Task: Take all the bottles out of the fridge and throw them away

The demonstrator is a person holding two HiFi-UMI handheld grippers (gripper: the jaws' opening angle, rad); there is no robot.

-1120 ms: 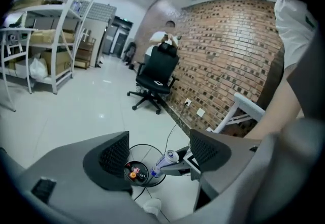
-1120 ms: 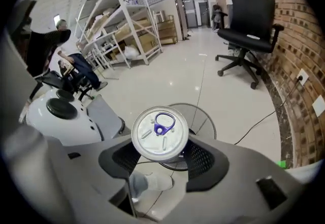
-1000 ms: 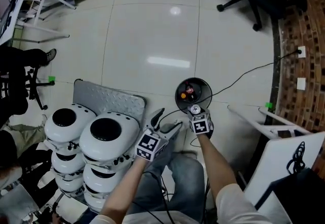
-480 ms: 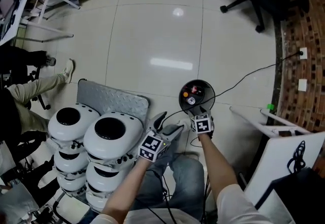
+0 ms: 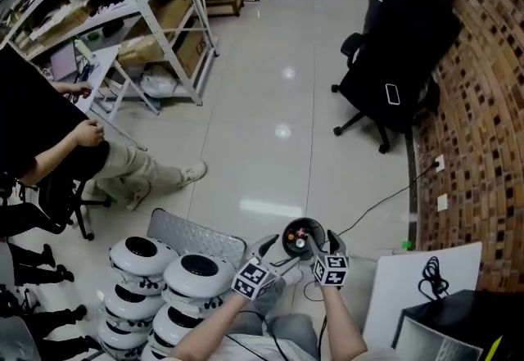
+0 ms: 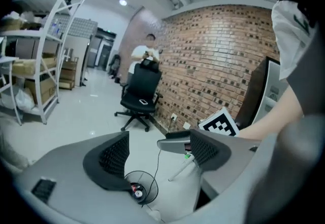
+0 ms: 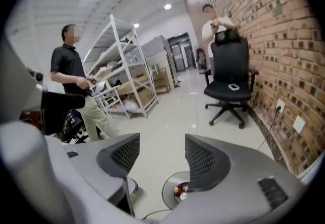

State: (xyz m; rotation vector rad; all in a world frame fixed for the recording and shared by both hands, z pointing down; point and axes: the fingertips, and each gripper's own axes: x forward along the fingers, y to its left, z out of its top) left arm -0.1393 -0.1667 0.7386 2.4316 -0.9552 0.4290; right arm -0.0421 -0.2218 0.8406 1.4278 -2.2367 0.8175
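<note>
the left gripper (image 5: 275, 254) and the right gripper (image 5: 324, 240) are held near the bottom centre, each with its 2 jaws set wide apart and nothing between them; the right jaws have just been opening. just beyond them on the tiled floor a round wire bin (image 5: 301, 222) is seen, with a few small bottles (image 5: 301, 232) lying inside it. a black office chair (image 5: 391, 77) is placed far right by the brick wall (image 5: 483, 106), and white domed units (image 5: 196, 273) are clustered near left.
</note>
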